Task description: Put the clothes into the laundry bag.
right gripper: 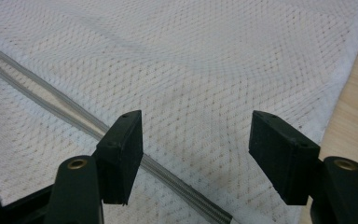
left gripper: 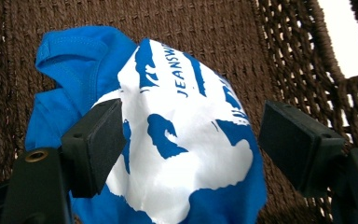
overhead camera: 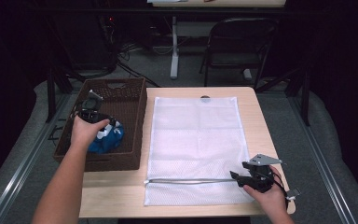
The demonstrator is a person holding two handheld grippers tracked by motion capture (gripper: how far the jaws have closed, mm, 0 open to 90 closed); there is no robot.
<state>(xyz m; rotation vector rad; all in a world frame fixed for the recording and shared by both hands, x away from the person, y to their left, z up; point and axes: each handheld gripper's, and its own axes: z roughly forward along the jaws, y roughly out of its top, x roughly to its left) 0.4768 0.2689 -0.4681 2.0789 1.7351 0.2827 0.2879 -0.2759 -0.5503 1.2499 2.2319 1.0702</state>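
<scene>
Lying bunched on the floor of the brown woven basket (overhead camera: 135, 116), the blue garment (left gripper: 168, 140) shows a crumpled white print with blue lettering. Left gripper (left gripper: 191, 140) hangs just above it, jaws wide, pads clear of the cloth. Right gripper (right gripper: 196, 154), jaws wide, hovers over the white mesh bag (right gripper: 191, 70) near its grey zipper (right gripper: 51, 107).
</scene>
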